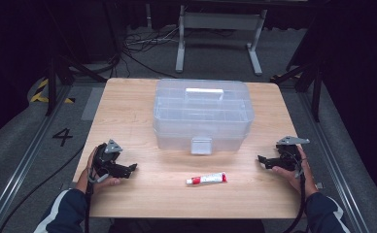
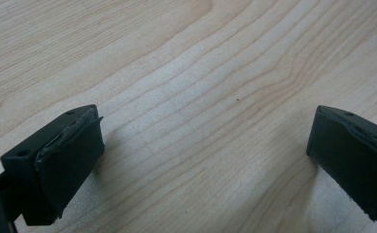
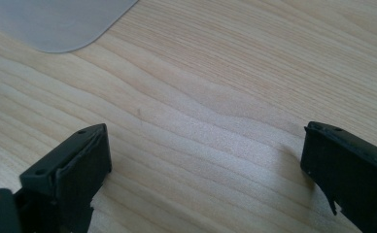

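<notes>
Clear storage box (image 1: 202, 112): lid shut, white handle on top, latch facing me, centre of wooden surface (image 1: 128, 104). Landmark for all below.

Red-and-white tube (image 1: 206, 179): flat on surface, just in front of box latch, apart from box, untouched.

My left hand-held gripper (image 1: 130, 168): front-left of box, low over surface, jaws wide apart, nothing between.

My right hand-held gripper (image 1: 263, 160): front-right of box, jaws wide apart, nothing held.

Progress, my judgement: nothing begun. Left: open box, pick tube, stow it inside.
</notes>
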A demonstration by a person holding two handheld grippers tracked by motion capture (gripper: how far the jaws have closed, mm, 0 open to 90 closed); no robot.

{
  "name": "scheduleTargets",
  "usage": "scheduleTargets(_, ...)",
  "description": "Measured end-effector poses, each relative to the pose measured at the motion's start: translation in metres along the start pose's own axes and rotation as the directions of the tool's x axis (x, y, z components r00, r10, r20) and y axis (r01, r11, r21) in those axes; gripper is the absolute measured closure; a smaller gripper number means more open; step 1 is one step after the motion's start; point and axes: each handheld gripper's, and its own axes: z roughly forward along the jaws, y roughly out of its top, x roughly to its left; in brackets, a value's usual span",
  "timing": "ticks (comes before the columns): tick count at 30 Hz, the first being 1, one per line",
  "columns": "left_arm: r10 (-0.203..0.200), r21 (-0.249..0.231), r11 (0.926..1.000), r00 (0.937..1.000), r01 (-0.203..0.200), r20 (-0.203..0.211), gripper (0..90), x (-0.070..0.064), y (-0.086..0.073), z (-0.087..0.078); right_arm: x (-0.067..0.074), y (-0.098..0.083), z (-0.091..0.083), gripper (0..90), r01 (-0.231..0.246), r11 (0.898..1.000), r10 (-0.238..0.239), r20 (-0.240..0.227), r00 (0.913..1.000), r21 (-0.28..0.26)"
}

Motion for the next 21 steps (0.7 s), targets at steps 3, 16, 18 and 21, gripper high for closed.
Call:
scheduleTargets(3,0.013,0.003,0.9999,0.9998,-0.013,0.013,0.2,0.001,-0.001,-0.001,-0.001,0.0,-0.001,4.4,0.006,1.0,-0.006,-0.003,1.0,0.005)
scheduleTargets(16,0.012,0.003,0.9999,0.9998,-0.012,0.015,0.2,0.001,-0.001,-0.001,0.001,0.01,-0.021,19.0,0.067,0.995,-0.07,-0.045,0.9965,-0.071)
scheduleTargets(18,0.012,0.002,0.9999,0.9998,-0.012,0.015,0.1,0.001,-0.001,-0.001,0.001,0.012,-0.027,19.1,0.065,0.993,-0.07,-0.047,0.9964,-0.097)
scheduleTargets(21,0.015,0.0,0.9999,0.9998,-0.015,0.013,0.1,0.001,-0.001,-0.001,0.001,0.016,-0.034,19.4,0.069,0.991,-0.075,-0.054,0.9957,-0.117)
